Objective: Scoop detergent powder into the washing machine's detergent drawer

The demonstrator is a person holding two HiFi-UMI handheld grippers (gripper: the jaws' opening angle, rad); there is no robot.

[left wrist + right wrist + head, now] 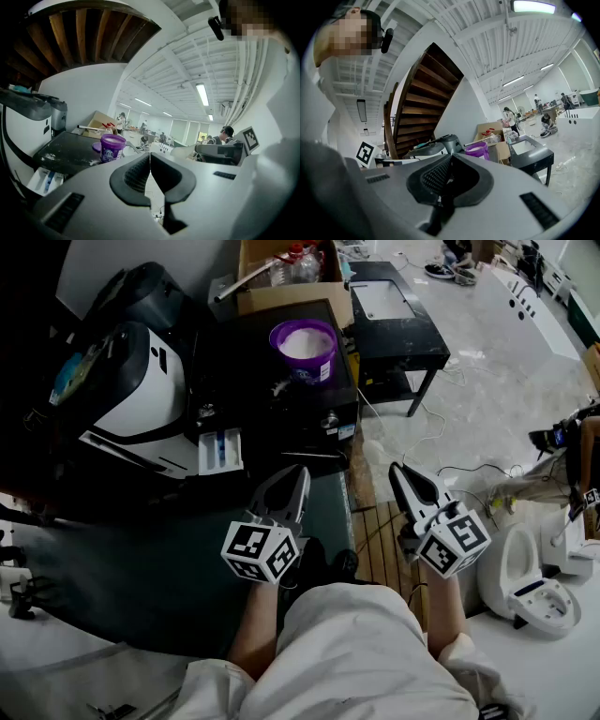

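Observation:
A purple tub of white detergent powder (pixel 305 348) stands open on a black table top (pixel 253 399); it also shows in the left gripper view as the purple tub (pixel 112 147) and in the right gripper view as the purple tub (pixel 476 150). The white detergent drawer (pixel 219 450) is pulled out below the washing machine (pixel 131 399). My left gripper (pixel 298 474) is shut and empty, held low in front of the drawer. My right gripper (pixel 397 472) is also shut and empty, to the right of the table. Both are well short of the tub.
A cardboard box (pixel 281 268) with bottles sits behind the tub. A black side table (pixel 398 324) stands to the right. Cables (pixel 441 442) trail across the floor, and a white appliance (pixel 525 577) lies at the right. A dark mat (pixel 141 577) lies on the floor under my left gripper.

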